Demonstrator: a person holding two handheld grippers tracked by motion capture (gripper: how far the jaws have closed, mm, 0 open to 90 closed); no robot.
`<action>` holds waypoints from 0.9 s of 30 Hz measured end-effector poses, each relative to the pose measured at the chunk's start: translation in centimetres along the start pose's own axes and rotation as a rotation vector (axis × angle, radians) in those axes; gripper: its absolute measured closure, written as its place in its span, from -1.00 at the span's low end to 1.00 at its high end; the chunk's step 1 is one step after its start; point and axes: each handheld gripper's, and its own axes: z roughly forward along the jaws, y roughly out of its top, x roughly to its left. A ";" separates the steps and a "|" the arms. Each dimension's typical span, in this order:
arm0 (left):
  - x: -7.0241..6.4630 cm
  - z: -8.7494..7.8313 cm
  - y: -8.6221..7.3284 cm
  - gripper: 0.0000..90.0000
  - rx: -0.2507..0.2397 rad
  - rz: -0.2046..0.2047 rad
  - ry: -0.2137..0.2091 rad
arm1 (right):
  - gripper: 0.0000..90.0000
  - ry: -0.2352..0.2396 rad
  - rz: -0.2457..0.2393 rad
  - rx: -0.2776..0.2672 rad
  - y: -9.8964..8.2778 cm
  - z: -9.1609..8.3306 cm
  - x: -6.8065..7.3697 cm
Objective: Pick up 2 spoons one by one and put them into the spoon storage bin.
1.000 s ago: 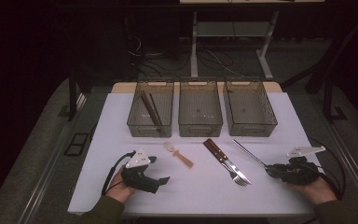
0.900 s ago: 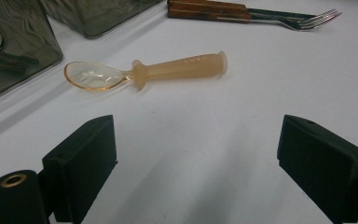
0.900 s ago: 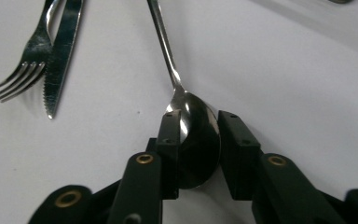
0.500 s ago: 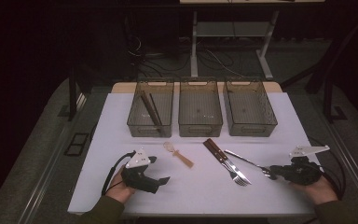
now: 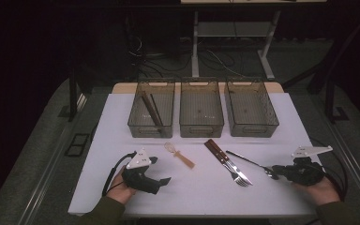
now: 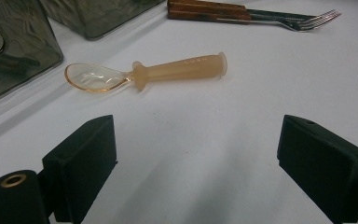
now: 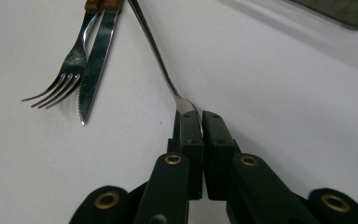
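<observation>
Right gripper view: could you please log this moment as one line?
right tool: shut on metal spoon | left tool: open, facing plastic spoon | fork, knife: on table

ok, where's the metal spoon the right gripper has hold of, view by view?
High view: metal spoon lies lower right on the table, bowl end in the right gripper.
Left gripper view: I can't make it out there.
Right gripper view: the spoon runs from top centre down to the shut jaws.
Shared landmark: wooden-handled fork, just left of the spoon.
</observation>
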 end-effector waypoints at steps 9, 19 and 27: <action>0.1 0.1 0.0 -0.77 0.001 -0.002 0.003 | 0.95 -0.036 0.004 -0.064 0.4 -0.8 -0.3; 0.1 0.0 0.0 -0.77 -0.001 -0.004 0.004 | 0.95 -0.029 0.009 -0.093 0.9 -0.8 0.2; 0.2 0.0 0.0 -0.77 -0.006 -0.005 0.008 | 0.95 -0.019 0.010 -0.119 1.6 -0.8 0.4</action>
